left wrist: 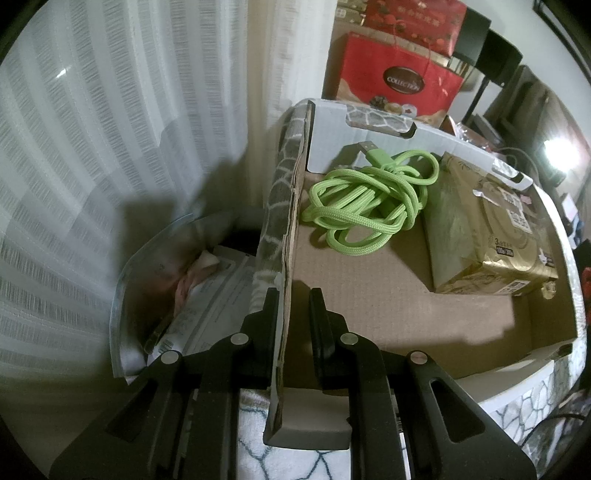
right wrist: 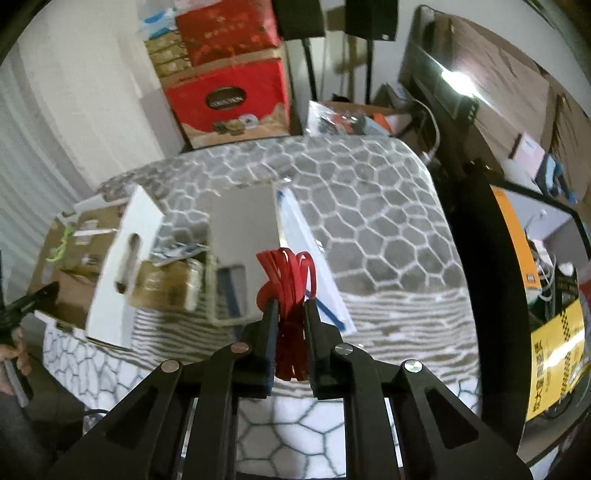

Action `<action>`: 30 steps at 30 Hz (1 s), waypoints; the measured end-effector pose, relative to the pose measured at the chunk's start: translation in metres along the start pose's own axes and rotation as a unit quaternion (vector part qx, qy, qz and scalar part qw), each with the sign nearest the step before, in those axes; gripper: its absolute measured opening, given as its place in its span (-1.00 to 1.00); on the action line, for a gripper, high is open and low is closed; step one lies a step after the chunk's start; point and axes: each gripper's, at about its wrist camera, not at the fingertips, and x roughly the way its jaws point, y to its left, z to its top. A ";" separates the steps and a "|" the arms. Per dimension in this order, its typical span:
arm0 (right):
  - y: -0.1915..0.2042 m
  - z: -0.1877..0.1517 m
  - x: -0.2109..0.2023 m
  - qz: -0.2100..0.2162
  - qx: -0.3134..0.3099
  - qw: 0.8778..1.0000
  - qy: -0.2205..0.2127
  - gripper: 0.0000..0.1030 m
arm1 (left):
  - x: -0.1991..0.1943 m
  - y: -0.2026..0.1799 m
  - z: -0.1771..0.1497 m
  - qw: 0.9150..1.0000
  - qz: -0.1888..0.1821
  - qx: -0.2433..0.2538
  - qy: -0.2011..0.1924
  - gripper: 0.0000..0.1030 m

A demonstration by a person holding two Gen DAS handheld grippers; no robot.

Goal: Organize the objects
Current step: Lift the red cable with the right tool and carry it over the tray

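- Up close in the left wrist view, the left gripper is clamped on the near side wall of the cardboard box. Inside the box lie 1 green cable and, just beside it, 1 gold packet.
- Over in the right wrist view, the right gripper is clamped on a red cable bundle, right of the cardboard box, above the patterned blanket.

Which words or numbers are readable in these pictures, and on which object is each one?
"COLLECTION": dark oval on the red box.
"3": gold packet in the cardboard tray; its other print is too small.
Yellow sign: large characters, too blurred.
Upper red box: characters too blurred.
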 end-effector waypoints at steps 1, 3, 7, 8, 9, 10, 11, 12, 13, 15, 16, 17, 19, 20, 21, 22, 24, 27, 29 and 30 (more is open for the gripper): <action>0.004 0.002 -0.002 0.005 -0.003 1.000 -0.003 -0.76 | 0.000 0.000 0.000 1.000 0.000 0.000 0.000 -0.73; 0.013 0.006 -0.007 0.012 -0.013 1.000 -0.009 -0.76 | 0.000 0.000 0.000 1.000 0.000 0.000 0.000 -0.73; 0.028 0.015 -0.013 0.030 -0.030 0.999 -0.016 -0.76 | 0.000 0.000 0.000 1.000 -0.001 0.000 -0.001 -0.73; 0.034 0.018 -0.015 0.037 -0.037 0.999 -0.017 -0.76 | -0.001 -0.001 0.000 1.000 -0.001 0.000 -0.001 -0.73; 0.040 0.021 -0.016 0.041 -0.044 0.998 -0.018 -0.76 | -0.001 -0.001 0.000 1.000 0.000 0.000 -0.001 -0.73; 0.047 0.024 -0.018 0.045 -0.053 0.997 -0.020 -0.76 | -0.001 -0.001 0.000 1.000 0.000 -0.001 -0.001 -0.73; 0.055 0.027 -0.020 0.049 -0.063 0.997 -0.022 -0.76 | -0.001 -0.001 0.000 1.000 0.000 -0.001 -0.001 -0.73; 0.063 0.030 -0.022 0.053 -0.071 0.996 -0.024 -0.76 | -0.001 -0.001 0.000 1.000 0.000 -0.001 -0.001 -0.73; 0.073 0.033 -0.024 0.061 -0.082 0.994 -0.026 -0.76 | -0.001 -0.001 0.000 1.000 -0.001 0.000 -0.001 -0.73; 0.090 0.040 -0.026 0.075 -0.100 0.992 -0.029 -0.76 | -0.001 -0.001 0.000 1.000 -0.001 -0.001 -0.001 -0.73; 0.101 0.044 -0.026 0.082 -0.111 0.990 -0.030 -0.76 | -0.001 -0.001 0.000 1.000 -0.001 -0.001 -0.001 -0.73; 0.115 0.048 -0.026 0.089 -0.125 0.988 -0.032 -0.76 | -0.001 -0.001 0.000 1.000 -0.001 0.000 -0.001 -0.73; 0.137 0.053 -0.025 0.103 -0.145 0.984 -0.032 -0.76 | -0.001 -0.001 0.000 1.000 -0.001 -0.001 -0.001 -0.73; 0.150 0.056 -0.023 0.113 -0.154 0.981 -0.029 -0.76 | -0.001 -0.001 0.000 1.000 -0.001 -0.001 -0.001 -0.73; 0.159 0.056 -0.022 0.122 -0.161 0.979 -0.027 -0.76 | -0.001 -0.001 0.000 1.000 -0.001 -0.001 -0.001 -0.73; 0.169 0.058 -0.020 0.132 -0.169 0.976 -0.024 -0.76 | -0.001 -0.001 0.001 1.000 -0.001 -0.002 0.000 -0.73; 0.191 0.060 -0.012 0.157 -0.182 0.971 -0.013 -0.76 | -0.001 -0.001 0.001 1.000 -0.002 -0.002 0.000 -0.73; 0.220 0.060 0.000 0.184 -0.200 0.962 0.005 -0.76 | 0.000 -0.001 0.001 1.000 -0.004 -0.003 0.000 -0.73; 0.237 0.058 0.009 0.199 -0.207 0.958 0.020 -0.76 | 0.000 0.000 0.001 1.000 -0.005 -0.004 0.000 -0.73; 0.246 0.057 0.014 0.208 -0.212 0.955 0.027 -0.76 | 0.000 0.000 0.002 1.000 -0.005 -0.004 0.000 -0.73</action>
